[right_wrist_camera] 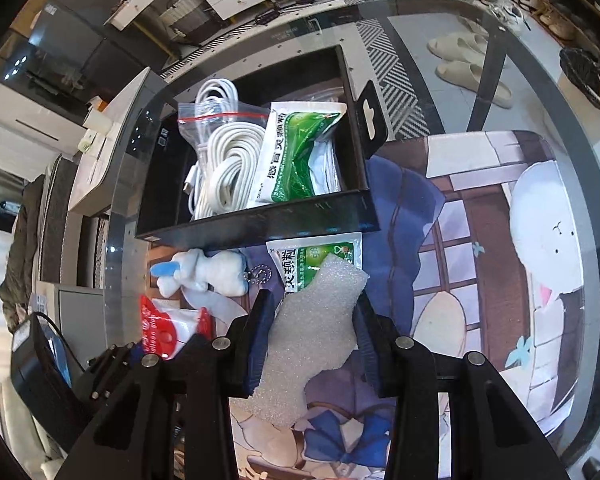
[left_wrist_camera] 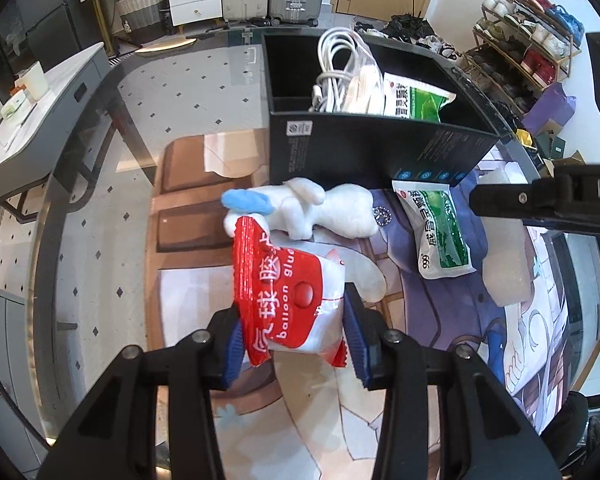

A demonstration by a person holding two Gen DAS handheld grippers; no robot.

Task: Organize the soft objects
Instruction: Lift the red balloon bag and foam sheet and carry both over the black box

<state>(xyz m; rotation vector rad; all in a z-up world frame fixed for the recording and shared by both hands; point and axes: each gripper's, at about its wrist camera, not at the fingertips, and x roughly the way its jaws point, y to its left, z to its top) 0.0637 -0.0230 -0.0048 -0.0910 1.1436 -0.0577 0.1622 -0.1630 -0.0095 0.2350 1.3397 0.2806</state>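
My left gripper (left_wrist_camera: 294, 320) is shut on a red and white balloon glue packet (left_wrist_camera: 288, 292), its blue pads pressing both sides. Just beyond the packet a white plush toy (left_wrist_camera: 320, 208) with a blue ear lies on the printed mat. My right gripper (right_wrist_camera: 312, 320) is shut on a white foam piece (right_wrist_camera: 312, 340) that hangs between its fingers. Behind both stands a black box (right_wrist_camera: 260, 222) holding a bagged white cable (right_wrist_camera: 220, 160) and a green medicine packet (right_wrist_camera: 296, 160). A second green medicine packet (left_wrist_camera: 440, 236) lies on the mat in front of the box.
The printed mat (right_wrist_camera: 480, 208) covers a glass table with a dark rim (right_wrist_camera: 580, 128). A grey side table (left_wrist_camera: 40, 120) stands to the left, and slippers (right_wrist_camera: 464, 60) lie on the floor beyond. Shoe racks (left_wrist_camera: 528, 40) line the far right.
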